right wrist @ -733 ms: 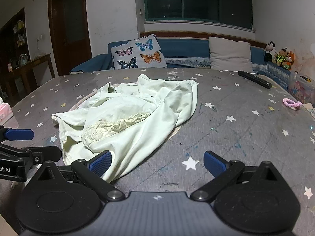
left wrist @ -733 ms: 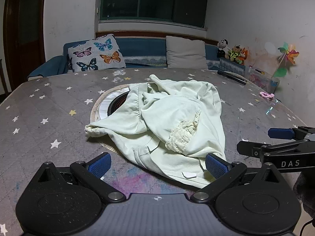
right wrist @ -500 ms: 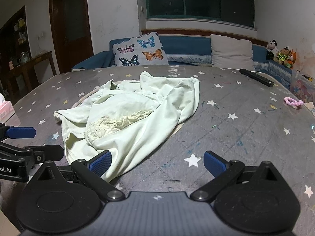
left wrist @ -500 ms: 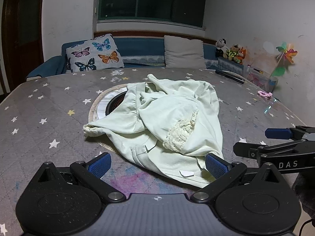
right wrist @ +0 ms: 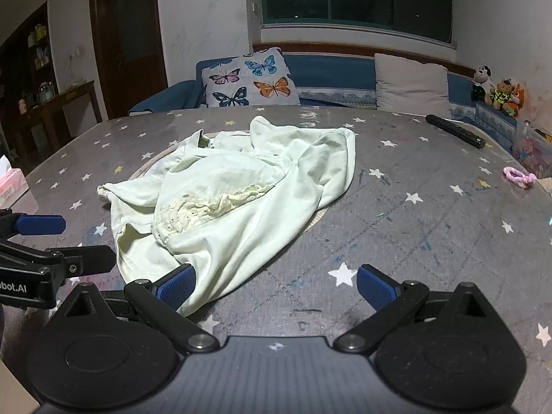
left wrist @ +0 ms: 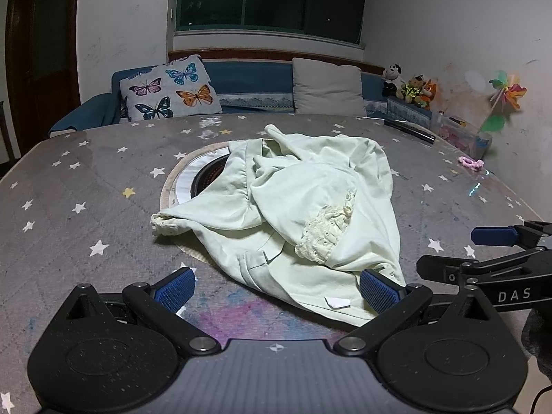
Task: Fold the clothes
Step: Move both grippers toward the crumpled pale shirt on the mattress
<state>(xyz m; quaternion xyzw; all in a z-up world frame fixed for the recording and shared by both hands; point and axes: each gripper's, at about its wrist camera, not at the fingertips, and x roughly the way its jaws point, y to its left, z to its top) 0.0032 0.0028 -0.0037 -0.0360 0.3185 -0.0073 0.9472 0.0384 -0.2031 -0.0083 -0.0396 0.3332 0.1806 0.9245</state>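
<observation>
A pale green garment [left wrist: 303,207] with a lace-trimmed cuff [left wrist: 324,231] lies crumpled in the middle of the star-patterned table [left wrist: 86,179]; it also shows in the right wrist view [right wrist: 234,200]. My left gripper [left wrist: 276,288] is open and empty, just short of the garment's near edge. My right gripper [right wrist: 276,286] is open and empty, with its left fingertip at the garment's near hem. Each gripper shows at the side of the other's view: the right one [left wrist: 493,252] and the left one [right wrist: 45,241].
A round recessed burner ring [left wrist: 196,179] sits partly under the garment. A remote [right wrist: 455,131], a pink hair tie [right wrist: 517,176] and a clear toy box [right wrist: 531,155] lie at the right. A tissue pack [right wrist: 10,186] is at the left edge. A sofa with cushions [right wrist: 252,79] stands behind.
Both grippers have drawn back slightly and risen, so the garment sits a little further away in each view. The garment itself has not moved.
</observation>
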